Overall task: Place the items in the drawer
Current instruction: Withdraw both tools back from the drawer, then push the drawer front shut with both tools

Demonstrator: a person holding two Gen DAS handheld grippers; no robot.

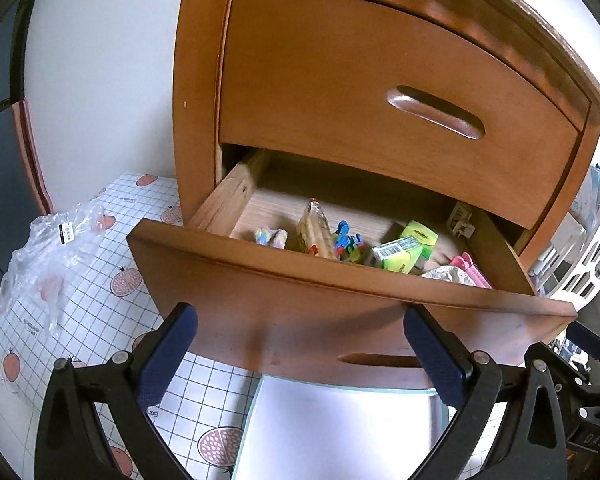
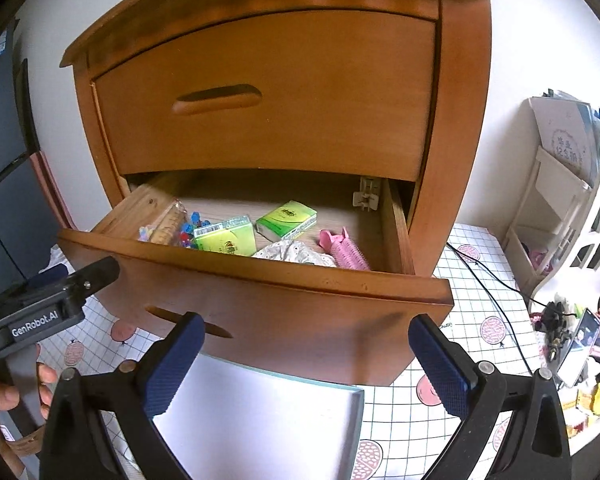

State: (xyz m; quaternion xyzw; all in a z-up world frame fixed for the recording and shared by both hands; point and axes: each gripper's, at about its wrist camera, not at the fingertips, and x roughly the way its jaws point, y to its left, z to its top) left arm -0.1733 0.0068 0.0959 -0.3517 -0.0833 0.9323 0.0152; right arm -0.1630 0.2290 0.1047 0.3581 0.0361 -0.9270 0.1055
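The lower drawer [image 1: 284, 312] [image 2: 260, 312] of a small wooden cabinet stands pulled out. Inside lie two green tissue packs [image 2: 286, 220] [image 1: 420, 236], a pink hair roller [image 2: 346, 250], a wrapped snack [image 1: 315, 232], small colourful toys [image 1: 348, 242] and a white lacy cloth [image 2: 294, 254]. My left gripper [image 1: 300, 356] hangs open just in front of the drawer's face, nothing between its fingers. My right gripper [image 2: 306, 360] is also open and empty, facing the drawer front from the right. The left gripper's body [image 2: 48, 308] shows at the left of the right wrist view, held by a hand [image 2: 4, 396].
A white tray [image 1: 340, 432] [image 2: 260, 420] lies on the gridded fruit-print tablecloth [image 1: 100, 300] below the drawer. A crumpled clear plastic bag [image 1: 52, 256] sits left. A black cable [image 2: 488, 288], a white rack [image 2: 560, 200] and small trinkets [image 2: 572, 336] are on the right. The upper drawer [image 1: 380, 92] is closed.
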